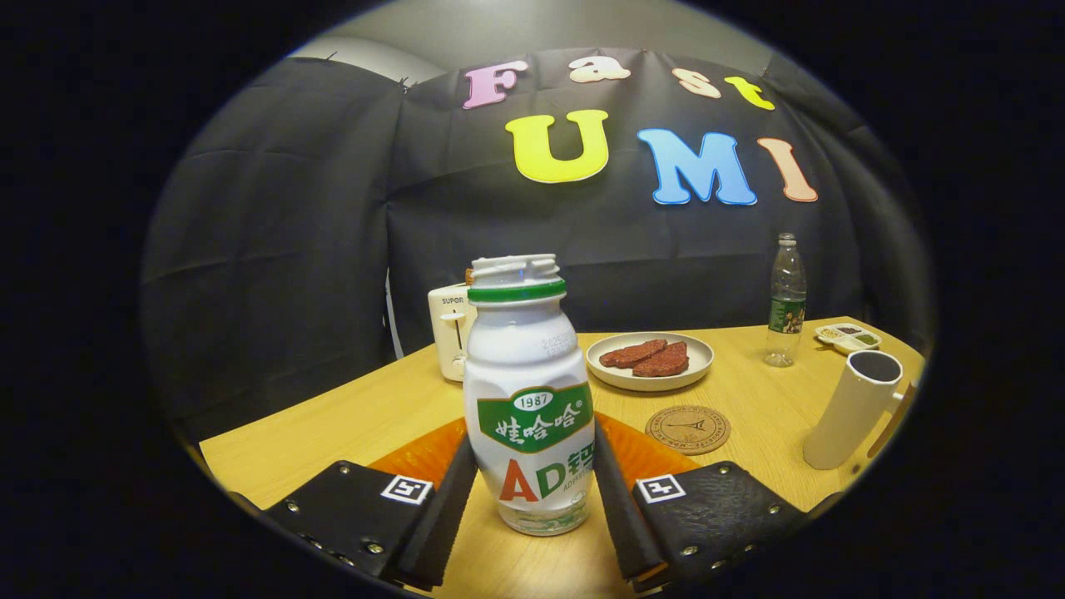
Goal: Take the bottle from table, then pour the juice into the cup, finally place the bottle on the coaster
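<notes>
A white juice bottle [530, 391] with a green label and an uncapped neck stands upright between my fingers. My gripper [532, 453] is shut on it, one finger against each side of its lower body. Its clear base sits at or just above the wooden table [349, 424]; I cannot tell which. Beyond the right finger a round cork coaster [688, 429] lies flat on the table. Further right stands a tall cream cup [853, 408] with a handle, its mouth open and dark inside.
An orange mat [416, 457] lies behind the bottle. Past it are a cream plate [650, 374] with two brown patties, a white toaster [449, 333], a clear water bottle [785, 304] and a small condiment tray [849, 335] at the far right.
</notes>
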The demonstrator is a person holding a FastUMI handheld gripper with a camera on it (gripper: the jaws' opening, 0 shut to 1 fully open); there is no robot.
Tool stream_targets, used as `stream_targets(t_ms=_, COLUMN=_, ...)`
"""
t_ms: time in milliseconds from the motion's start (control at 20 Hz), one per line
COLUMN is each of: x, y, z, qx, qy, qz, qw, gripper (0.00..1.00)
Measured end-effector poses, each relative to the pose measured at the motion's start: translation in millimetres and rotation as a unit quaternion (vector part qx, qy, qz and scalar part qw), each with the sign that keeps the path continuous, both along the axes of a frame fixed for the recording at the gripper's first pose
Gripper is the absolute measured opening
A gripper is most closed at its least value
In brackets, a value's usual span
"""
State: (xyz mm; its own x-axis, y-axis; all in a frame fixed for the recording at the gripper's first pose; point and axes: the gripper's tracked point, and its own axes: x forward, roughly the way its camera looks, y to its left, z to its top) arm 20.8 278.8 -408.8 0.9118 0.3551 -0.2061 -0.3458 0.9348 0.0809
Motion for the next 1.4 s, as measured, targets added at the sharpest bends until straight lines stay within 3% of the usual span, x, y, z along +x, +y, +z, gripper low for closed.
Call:
stream_targets(t_ms=150, x=0, y=-10, z=3, qx=0.003, qy=0.025, qz=-0.015, qw=1.000, gripper=0.67)
stream_targets(t_ms=600, x=-4, y=-49, z=51, qx=0.123, qy=0.079, qz=-0.071, qw=0.987, gripper=0.64)
stream_targets(t_ms=1150, x=12, y=-102, z=56, qx=0.306, qy=0.150, qz=-0.151, qw=0.928, gripper=0.64)
stream_targets(t_ms=1400, x=14, y=-107, z=52, qx=0.375, qy=0.179, qz=-0.158, qw=0.896, gripper=0.64)
